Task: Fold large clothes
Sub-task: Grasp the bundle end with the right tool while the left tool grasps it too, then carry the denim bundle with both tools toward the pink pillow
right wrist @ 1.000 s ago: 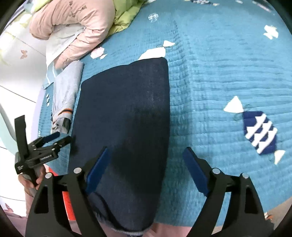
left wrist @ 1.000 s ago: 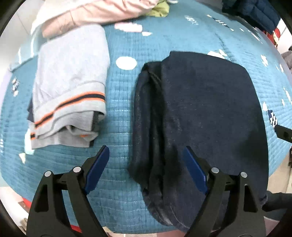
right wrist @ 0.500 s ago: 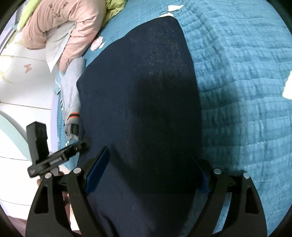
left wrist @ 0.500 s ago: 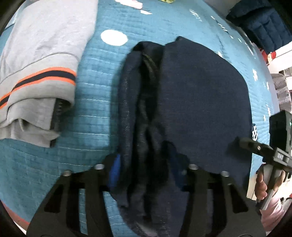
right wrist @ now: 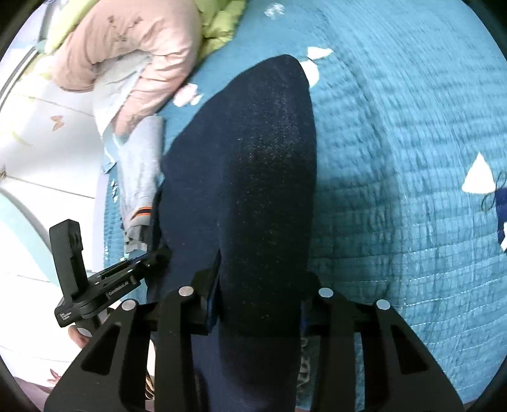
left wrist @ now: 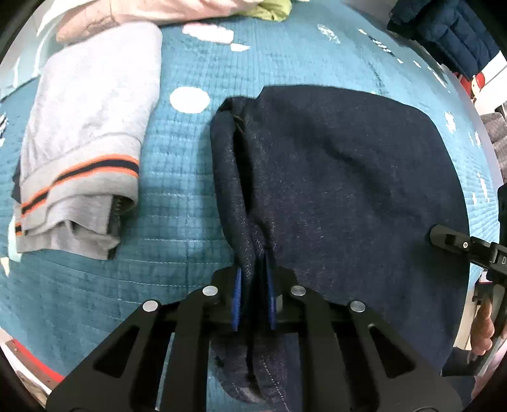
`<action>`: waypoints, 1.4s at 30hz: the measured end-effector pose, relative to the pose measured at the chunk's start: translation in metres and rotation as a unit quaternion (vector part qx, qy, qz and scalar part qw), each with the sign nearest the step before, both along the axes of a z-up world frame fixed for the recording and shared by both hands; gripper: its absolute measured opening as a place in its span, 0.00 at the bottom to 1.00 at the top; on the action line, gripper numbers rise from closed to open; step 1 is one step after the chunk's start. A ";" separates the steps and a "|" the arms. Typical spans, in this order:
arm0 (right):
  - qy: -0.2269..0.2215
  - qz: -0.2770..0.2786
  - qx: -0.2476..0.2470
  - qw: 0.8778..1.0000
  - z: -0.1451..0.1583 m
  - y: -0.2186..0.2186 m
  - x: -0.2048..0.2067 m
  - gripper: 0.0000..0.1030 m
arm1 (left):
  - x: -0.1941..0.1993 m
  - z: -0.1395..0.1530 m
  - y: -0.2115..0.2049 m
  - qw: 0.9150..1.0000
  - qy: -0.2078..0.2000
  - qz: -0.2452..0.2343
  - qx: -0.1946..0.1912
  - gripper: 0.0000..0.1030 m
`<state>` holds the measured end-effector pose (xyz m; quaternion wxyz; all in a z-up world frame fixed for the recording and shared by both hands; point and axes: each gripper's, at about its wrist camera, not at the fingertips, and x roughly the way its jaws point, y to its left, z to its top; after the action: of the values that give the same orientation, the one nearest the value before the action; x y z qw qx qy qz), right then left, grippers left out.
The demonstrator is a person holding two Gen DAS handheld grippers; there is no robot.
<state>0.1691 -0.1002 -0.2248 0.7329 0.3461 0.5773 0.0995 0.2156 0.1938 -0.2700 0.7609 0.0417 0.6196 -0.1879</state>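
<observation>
Teal quilted bedding (left wrist: 177,247) with white patches fills both views; on it, near the closest edge, lies the dark navy garment (left wrist: 348,177), heavy denim-like cloth already doubled over, its stacked edges bunched along its left side. The left gripper (left wrist: 253,294) has just been closing, and its blue pads now pinch that thick bunch of layers near the near end; the right gripper (right wrist: 258,304) has likewise been closing, and its jaws now clamp the garment's right side near the near end. The cloth looks weighty and fairly stiff for fabric, likely to hold a crease but to sag and drag if lifted from one corner; the two near corners, taken through all layers, seem the best holds for carrying the near end over to the far one. Left of it, well apart, rests a folded grey garment (left wrist: 85,133) with orange and navy stripes; beyond lie a pink quilted jacket (right wrist: 126,54) and green cloth (left wrist: 272,9).
</observation>
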 end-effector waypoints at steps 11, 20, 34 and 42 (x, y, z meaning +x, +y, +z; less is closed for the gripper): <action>-0.072 0.054 -0.002 0.996 0.065 0.012 0.037 0.31 | 0.004 0.074 -0.004 0.997 -0.079 0.005 0.020 0.11; -0.139 0.123 0.003 0.983 0.107 0.077 0.107 0.31 | 0.037 0.133 0.043 0.986 -0.147 0.038 0.067 0.12; -0.115 0.166 0.036 0.979 0.044 0.222 0.250 0.31 | 0.156 0.107 0.175 0.973 -0.141 0.099 0.154 0.12; -0.079 0.159 -0.010 0.984 -0.012 0.230 0.274 0.36 | 0.191 0.024 0.187 0.971 -0.110 0.094 0.192 0.16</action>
<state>0.4430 0.1300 -0.2371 0.7542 0.2336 0.5665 0.2361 0.4065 0.3806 -0.2462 0.8162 0.1495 0.5579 0.0126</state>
